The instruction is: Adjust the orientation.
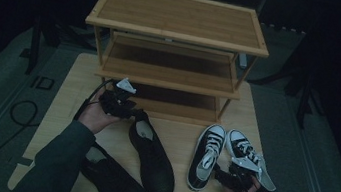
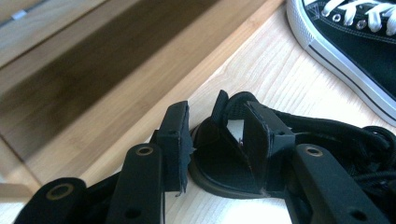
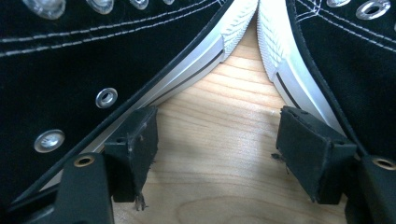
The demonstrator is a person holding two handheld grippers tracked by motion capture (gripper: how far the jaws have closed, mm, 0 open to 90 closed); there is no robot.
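Shoes all over the bench [image 1: 69, 87] here, two pairs in front of a wooden shoe rack [image 1: 174, 51] that stands at the far edge. On the left side lie two dark lace-up shoes: one [image 1: 152, 156] runs from mid-bench toward the near edge, heel pointing at the rack, and its partner [image 1: 116, 182] sits closer to the near edge, partly under the person's left sleeve [image 1: 56, 160]. On the right are two black canvas sneakers with white laces and white rubber soles, the left sneaker [image 1: 205, 156] and the right sneaker [image 1: 250, 160] side by side, toes toward the rack.

Left tool [image 2: 217, 135] is at the heel of the farther dark shoe. In the left gripper view one jaw sits outside the heel collar and the other inside the opening, the two drawn narrow with the heel rim between them, pads looking pressed against it. Shoe sole is down on the bench.

Right tool [image 3: 215, 149] is down low between the two sneakers, near their heels. Its jaws are spread wide, bare wood showing between them, each pad close beside a white sole edge, gripping nothing.
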